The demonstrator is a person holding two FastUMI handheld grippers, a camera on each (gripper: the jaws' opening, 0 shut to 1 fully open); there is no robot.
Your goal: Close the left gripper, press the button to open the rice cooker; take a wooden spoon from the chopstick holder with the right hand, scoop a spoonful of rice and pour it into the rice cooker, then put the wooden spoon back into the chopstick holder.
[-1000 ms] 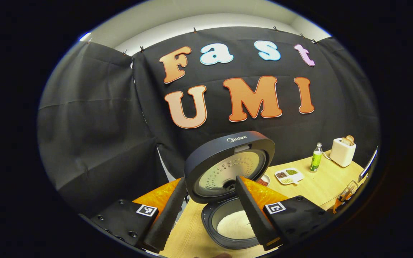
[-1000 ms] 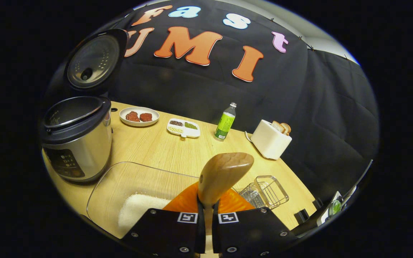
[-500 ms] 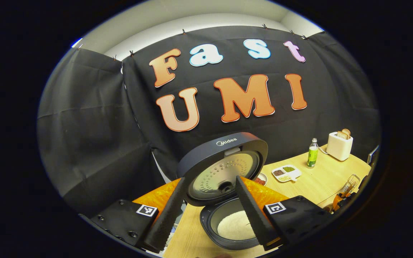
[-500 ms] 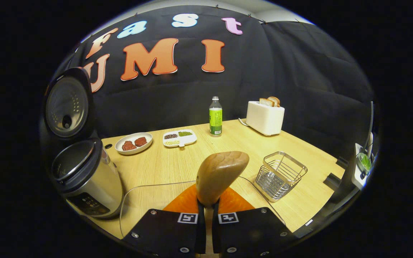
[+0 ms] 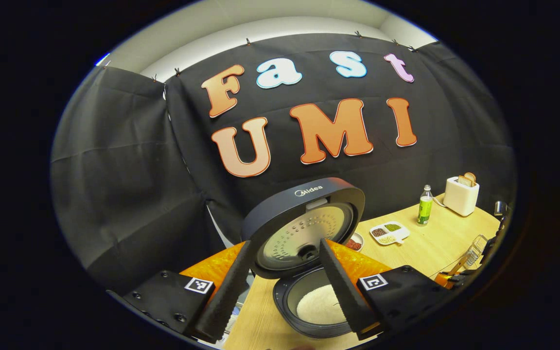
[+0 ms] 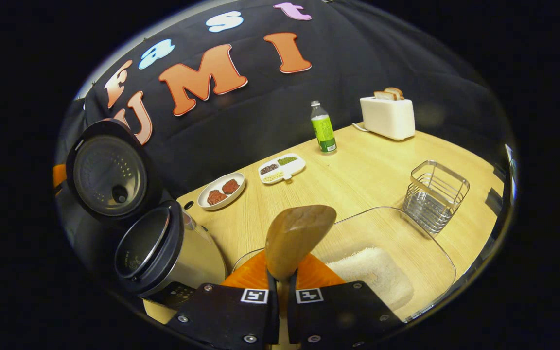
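The right gripper [image 6: 280, 284] is clamping one wooden spoon [image 6: 297, 239] above one rice tray [image 6: 435, 253]. The left gripper [image 5: 280, 287] is hovering, jaws wide, over one open rice cooker [image 5: 309, 301]. One chopstick holder [image 6: 434, 195] is sitting beside the tray.

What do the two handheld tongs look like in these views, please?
The left tongs have two long black fingers with ribbed inner faces, set on black plates with screws. Each plate carries a small square black-and-white marker, and an orange body sits behind them. The right tongs have the same black screwed plates, paired square markers and orange body.
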